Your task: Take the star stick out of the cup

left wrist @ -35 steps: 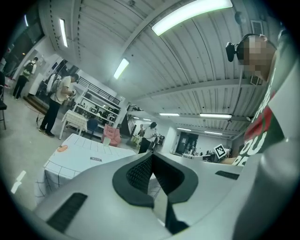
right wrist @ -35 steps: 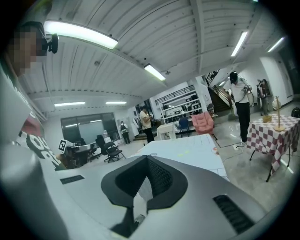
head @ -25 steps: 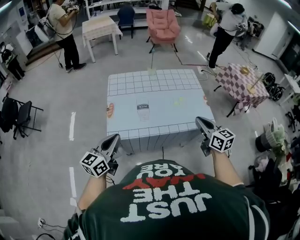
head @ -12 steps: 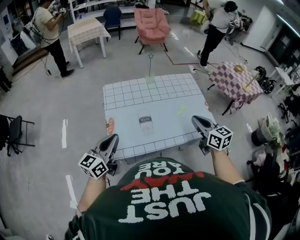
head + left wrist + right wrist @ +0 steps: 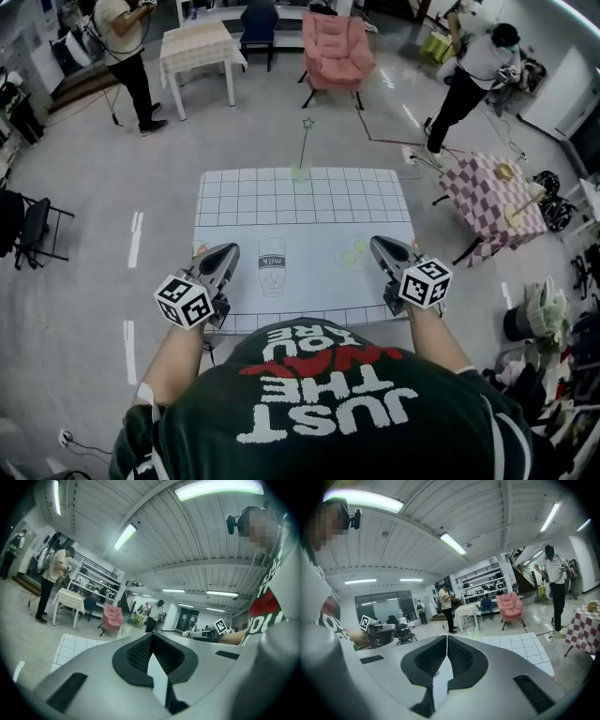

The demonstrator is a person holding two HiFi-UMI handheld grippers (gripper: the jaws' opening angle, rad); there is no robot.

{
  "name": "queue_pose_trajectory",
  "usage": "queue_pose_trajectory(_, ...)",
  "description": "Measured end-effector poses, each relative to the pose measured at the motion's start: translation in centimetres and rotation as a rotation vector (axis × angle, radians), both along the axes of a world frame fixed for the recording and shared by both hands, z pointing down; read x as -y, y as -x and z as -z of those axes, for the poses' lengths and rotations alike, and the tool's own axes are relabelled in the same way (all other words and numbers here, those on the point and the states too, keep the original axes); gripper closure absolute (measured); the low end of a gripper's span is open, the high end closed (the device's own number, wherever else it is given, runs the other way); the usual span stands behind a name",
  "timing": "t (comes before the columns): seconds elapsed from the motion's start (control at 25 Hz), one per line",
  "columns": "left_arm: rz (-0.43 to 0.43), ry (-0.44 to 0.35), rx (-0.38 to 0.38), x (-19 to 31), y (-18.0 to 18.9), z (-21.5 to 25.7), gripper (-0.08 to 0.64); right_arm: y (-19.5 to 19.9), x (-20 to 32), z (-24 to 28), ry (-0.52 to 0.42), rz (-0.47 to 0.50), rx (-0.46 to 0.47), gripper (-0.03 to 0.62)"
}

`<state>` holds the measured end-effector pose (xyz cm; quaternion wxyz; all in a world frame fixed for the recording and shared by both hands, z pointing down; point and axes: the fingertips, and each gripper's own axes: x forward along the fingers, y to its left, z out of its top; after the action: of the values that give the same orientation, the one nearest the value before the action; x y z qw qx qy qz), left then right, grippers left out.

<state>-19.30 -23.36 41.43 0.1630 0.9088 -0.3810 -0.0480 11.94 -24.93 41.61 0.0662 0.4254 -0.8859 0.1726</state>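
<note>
A thin green star stick (image 5: pixel 303 147) stands upright in a small clear cup (image 5: pixel 299 174) at the far edge of the grid-patterned table (image 5: pixel 244 197). Both grippers hang over the table's near edge, well short of the cup. My left gripper (image 5: pixel 230 251) is shut with nothing between its jaws, and its dark pads meet at the tip (image 5: pixel 151 635). Shut and empty as well, my right gripper (image 5: pixel 374 245) shows its pads closed together (image 5: pixel 446 637). In the two gripper views I cannot make out the cup and stick clearly.
A clear bottle with a milk label (image 5: pixel 272 265) lies between the grippers, with small pale green pieces (image 5: pixel 354 251) near the right one. Around the table: a pink armchair (image 5: pixel 333 47), a white table (image 5: pixel 197 47), a checkered table (image 5: pixel 492 187), black chairs (image 5: pixel 28 225) and standing people.
The person has walked up to the table. Both grippers, which were short of the near edge, now reach over it, still shut. The cup and stick have not moved.
</note>
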Motion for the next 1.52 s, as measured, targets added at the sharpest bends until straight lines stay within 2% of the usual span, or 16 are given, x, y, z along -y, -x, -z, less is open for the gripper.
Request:
queue_pose_trajectory(0.12,0.063,0.02,0.027,2.8,-3.2,-0.2,0.561,-1.9,3.7,-0.5,-0.005,0.086,0.001,0.558)
queue_pose_trajectory(0.24,0.08,0.043,0.07,6.5,-5.8,-0.8,0.561,-3.1,7.7,-1.4,-0.013,0.152,-0.038,0.558)
queue_pose_trajectory(0.4,0.05,0.064,0.098,12.2,-7.0,-1.4,0.561,-3.1,12.4,-3.1,-0.002,0.152,-0.044,0.558)
queue_pose_trajectory(0.52,0.023,0.052,0.102,17.5,-6.9,-1.8,0.563,-2.1,16.4,-4.5,-0.002,0.13,-0.056,0.558)
queue_pose_trajectory(0.72,-0.082,0.047,0.117,25.4,-5.1,-4.0,0.562,1.9,21.3,-7.3,0.026,0.068,-0.067,0.558)
queue_pose_trajectory(0.88,-0.15,0.067,0.132,30.8,-8.8,-6.7,0.563,0.9,25.0,-10.0,0.034,0.059,-0.071,0.558)
queue_pose_trajectory(1.04,-0.202,0.085,0.171,35.7,-11.4,-9.4,0.562,1.9,28.9,-12.7,0.038,0.072,-0.081,0.558)
queue_pose_trajectory(1.28,-0.263,0.106,0.15,41.4,-14.3,-11.8,0.561,3.3,33.1,-15.3,0.037,0.099,-0.073,0.558)
queue_pose_trajectory(1.52,-0.383,0.156,0.183,44.2,-17.6,-14.4,0.422,3.1,34.8,-17.6,0.036,0.108,-0.049,0.558)
